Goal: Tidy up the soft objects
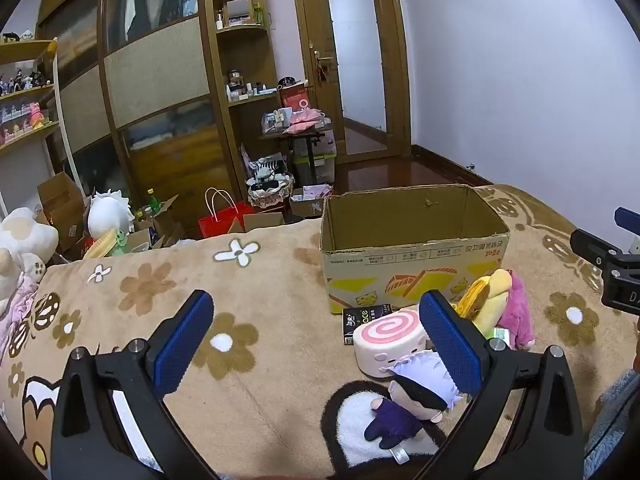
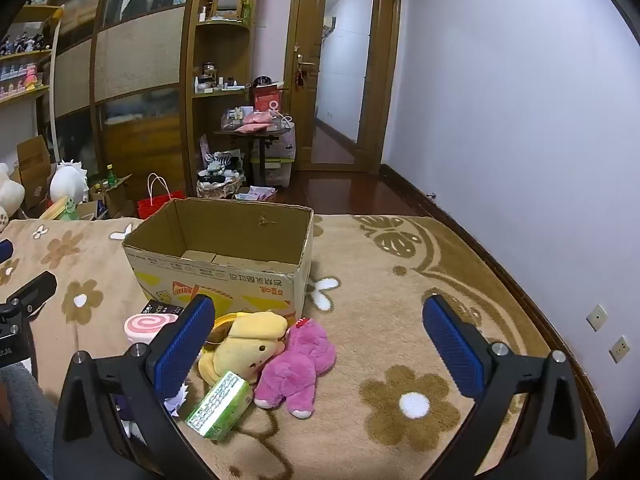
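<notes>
Pink plush bear (image 2: 298,364) and yellow plush dog (image 2: 248,344) lie touching on the beige flowered blanket (image 2: 400,300), just before the open, empty cardboard box (image 2: 224,240). Likely risk: the green paper carton (image 2: 220,404) against them gets pinched too. Both toys sit between the right gripper (image 2: 318,344)'s wide, empty jaws, toward the left finger; the left gripper (image 1: 316,344), equally wide, frames bare blanket.

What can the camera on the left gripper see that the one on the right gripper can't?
Only the left wrist view shows the whole purple-clothed doll lying on the blanket. Only the right wrist view shows the whole green packet and the box's inside bottom. Both show the cardboard box, the pink swirl cushion, the yellow plush, the pink plush and the flowered blanket.
</notes>
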Demonstrator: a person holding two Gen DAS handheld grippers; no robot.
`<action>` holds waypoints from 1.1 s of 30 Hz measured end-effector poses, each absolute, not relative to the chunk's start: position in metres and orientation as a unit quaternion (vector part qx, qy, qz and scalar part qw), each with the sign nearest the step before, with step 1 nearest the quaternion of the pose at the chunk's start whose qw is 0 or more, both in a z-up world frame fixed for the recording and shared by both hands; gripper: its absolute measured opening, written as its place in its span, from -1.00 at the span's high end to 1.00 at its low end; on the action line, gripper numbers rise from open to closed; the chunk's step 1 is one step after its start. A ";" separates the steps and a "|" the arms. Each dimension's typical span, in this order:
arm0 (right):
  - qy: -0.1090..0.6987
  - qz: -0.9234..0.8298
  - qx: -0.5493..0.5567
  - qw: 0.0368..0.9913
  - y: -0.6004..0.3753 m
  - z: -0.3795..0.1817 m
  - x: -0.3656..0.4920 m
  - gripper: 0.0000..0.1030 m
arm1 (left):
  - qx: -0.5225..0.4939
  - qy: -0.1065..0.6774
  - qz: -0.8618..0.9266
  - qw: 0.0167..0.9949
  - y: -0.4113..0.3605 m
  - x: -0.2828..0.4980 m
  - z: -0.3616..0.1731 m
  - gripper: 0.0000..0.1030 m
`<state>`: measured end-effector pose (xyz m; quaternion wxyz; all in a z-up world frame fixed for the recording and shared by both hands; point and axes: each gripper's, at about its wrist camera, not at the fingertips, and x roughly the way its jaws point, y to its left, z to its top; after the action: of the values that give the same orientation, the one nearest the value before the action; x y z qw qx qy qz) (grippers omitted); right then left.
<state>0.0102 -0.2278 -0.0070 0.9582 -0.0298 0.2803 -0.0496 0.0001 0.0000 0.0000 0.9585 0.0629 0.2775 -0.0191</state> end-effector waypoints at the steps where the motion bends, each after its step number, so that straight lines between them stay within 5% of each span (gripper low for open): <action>1: 0.280 -0.050 -0.030 0.958 -0.228 -0.007 0.010 -1.00 | 0.063 0.277 -0.019 0.959 0.000 0.000 0.000 -0.98; 33: 0.278 -0.049 -0.035 0.959 -0.227 -0.007 0.011 -1.00 | 0.062 0.272 -0.019 0.960 0.000 0.001 0.002 -0.98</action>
<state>0.0111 -0.2271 -0.0074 0.9588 -0.0352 0.2777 -0.0491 0.0006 -0.0003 0.0016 0.9600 0.0624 0.2722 -0.0191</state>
